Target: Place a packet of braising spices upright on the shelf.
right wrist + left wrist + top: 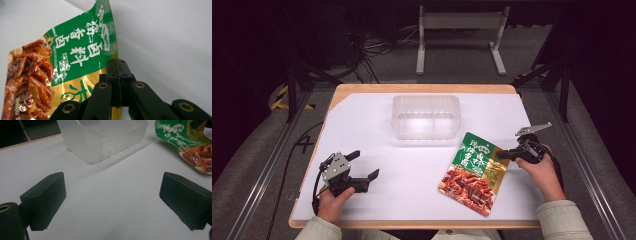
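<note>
I am pinching the right edge of the snack packet with my right gripper, jaws clamped on it, at the lower right of the white surface. My left gripper, lower left, is resting with jaws wide apart, holding nothing.

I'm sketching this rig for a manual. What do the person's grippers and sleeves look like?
Both the left gripper and right gripper are black with two blocky jaws, brass-ringed pivots, a grey three-cornered plate and a black cable. The sleeves are pale beige.
</note>
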A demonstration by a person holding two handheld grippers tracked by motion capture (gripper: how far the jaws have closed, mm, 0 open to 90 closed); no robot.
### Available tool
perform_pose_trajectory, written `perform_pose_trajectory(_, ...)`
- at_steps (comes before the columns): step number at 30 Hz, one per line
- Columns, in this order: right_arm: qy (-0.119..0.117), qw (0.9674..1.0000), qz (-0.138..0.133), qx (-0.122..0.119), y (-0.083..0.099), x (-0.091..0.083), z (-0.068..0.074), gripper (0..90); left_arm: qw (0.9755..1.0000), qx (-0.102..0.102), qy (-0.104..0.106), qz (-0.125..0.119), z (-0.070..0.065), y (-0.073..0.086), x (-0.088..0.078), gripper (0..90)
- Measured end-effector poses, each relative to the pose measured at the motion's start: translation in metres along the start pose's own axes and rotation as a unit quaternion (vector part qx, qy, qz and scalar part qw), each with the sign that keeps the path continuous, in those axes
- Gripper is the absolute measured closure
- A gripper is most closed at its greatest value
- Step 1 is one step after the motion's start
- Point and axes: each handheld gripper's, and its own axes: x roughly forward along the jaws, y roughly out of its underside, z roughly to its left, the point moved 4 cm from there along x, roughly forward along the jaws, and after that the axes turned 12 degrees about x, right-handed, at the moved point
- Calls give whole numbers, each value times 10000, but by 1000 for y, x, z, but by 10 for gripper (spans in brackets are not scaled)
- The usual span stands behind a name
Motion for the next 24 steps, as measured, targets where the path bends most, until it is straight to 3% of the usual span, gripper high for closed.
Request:
perform_pose_trajectory(11, -223, 9985, -450, -198, -10, -33, 25, 900, 10000, 24, -14, 15, 0, 0, 0, 77)
perform_pose_trajectory(24, -467, 9932, -866, -625, -21, -64, 63, 900, 10000, 11, -10, 23, 0, 0, 0, 77)
